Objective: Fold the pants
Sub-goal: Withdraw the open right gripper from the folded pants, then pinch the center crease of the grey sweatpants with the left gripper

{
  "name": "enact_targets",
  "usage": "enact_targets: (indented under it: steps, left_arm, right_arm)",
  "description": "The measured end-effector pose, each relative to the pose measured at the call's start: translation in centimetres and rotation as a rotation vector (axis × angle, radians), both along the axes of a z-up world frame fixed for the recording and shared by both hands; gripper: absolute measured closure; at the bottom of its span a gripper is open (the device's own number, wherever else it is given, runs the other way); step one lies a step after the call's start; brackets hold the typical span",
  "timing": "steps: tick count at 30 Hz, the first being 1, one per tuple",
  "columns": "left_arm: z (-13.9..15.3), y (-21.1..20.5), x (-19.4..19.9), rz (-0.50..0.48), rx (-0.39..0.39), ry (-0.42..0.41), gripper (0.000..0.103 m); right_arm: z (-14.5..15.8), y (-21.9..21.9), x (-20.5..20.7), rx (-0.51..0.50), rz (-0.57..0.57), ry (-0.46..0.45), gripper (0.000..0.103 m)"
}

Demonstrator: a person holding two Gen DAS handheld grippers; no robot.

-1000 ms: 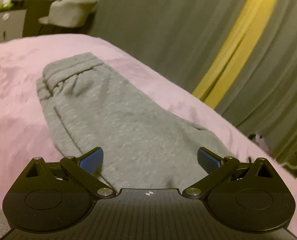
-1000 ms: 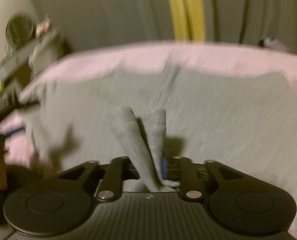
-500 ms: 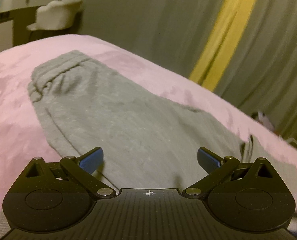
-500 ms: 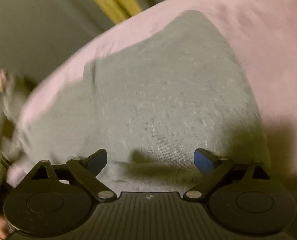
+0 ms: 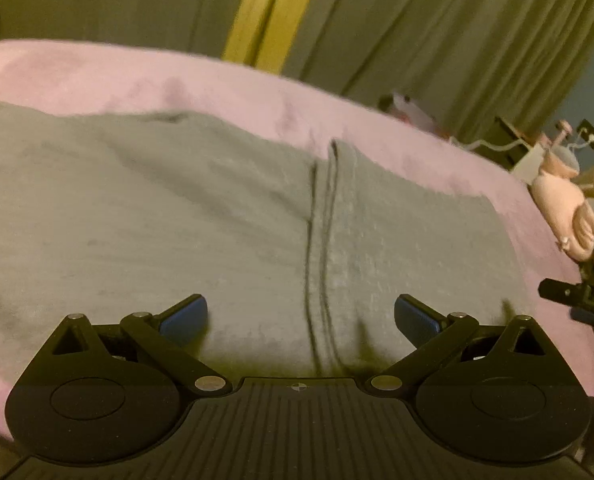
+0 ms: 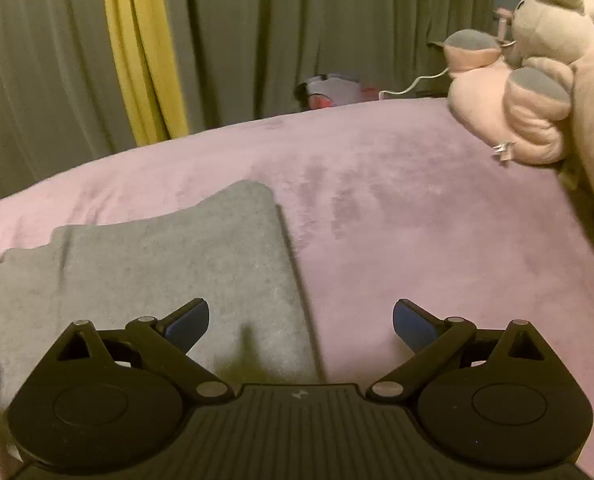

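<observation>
Gray pants [image 5: 217, 216] flat on pink bed [image 6: 417, 208], beneath both jaws. Left gripper [image 5: 301, 316], right gripper [image 6: 301, 318]: jaws wide, empty. Doubled edge possibly uneven; regrasp ends squarely, fold again.

Plain grey pants [image 5: 217, 216] on a pink blanket [image 6: 417, 220], yellow-striped grey curtains [image 6: 257, 40] behind

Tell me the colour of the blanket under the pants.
Pink. The blanket shows best in the right wrist view, spread beneath the grey pants.
</observation>
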State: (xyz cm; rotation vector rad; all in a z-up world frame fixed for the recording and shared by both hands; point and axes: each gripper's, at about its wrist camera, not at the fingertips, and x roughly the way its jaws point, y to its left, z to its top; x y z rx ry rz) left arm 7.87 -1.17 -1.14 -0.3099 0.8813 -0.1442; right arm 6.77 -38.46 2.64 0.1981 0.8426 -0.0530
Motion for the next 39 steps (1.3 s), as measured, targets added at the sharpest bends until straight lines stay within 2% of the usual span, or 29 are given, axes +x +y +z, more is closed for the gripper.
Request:
enact_targets:
  steps: [2,6,9,12,14,18,20,23,27,31,39]
  left_arm:
    - [-0.7,-0.3,1.5,0.002,-0.020,0.036,0.001]
    - [-2.0,-0.9,2.8,0.025,-0.035,0.074,0.012]
    - [-2.7,-1.9,2.6,0.029,0.005,0.078,0.015]
    - [-2.7,-2.9,2.6,0.013,0.058,0.073,0.023]
    - [-2.7,-3.3,2.6,0.010,0.065,0.074,0.031]
    - [-2.7,-3.8,2.7,-0.004,0.079,0.072,0.036]
    - [-2.7,-4.1,2.7,-0.020,0.081,0.070,0.044]
    - [-2.8,-4.4,2.9,-0.040,0.066,0.071,0.052]
    - [-3.0,-4.2,3.3,-0.031,0.033,0.069,0.056]
    - [-3.2,-3.1,3.5,-0.002,-0.030,0.067,0.071]
    - [-3.7,-2.1,3.0,-0.017,-0.098,0.024,0.080]
  right_arm:
    - [-0.6,0.6,0.9,0.015,0.035,0.030,0.004]
    - [-1.6,0.3,2.3,0.021,-0.005,0.071,0.004]
    - [-1.9,-0.6,1.9,0.058,-0.054,0.089,0.004]
    - [-2.3,-1.7,1.7,0.100,-0.090,0.090,0.004]
    - [-2.6,-2.0,1.7,0.112,-0.104,0.087,0.004]
    - [-2.8,-2.1,2.0,0.117,-0.092,0.081,0.004]
    - [-2.8,-1.9,2.0,0.106,-0.084,0.080,0.004]
    - [-2.8,-1.5,2.1,0.090,-0.075,0.075,0.004]
    - [-2.9,-1.2,2.3,0.059,-0.065,0.077,0.004]
    - [-3.0,-0.7,2.4,0.036,-0.058,0.072,0.004]
    - [-3.0,-0.1,2.5,0.009,-0.051,0.061,0.004]
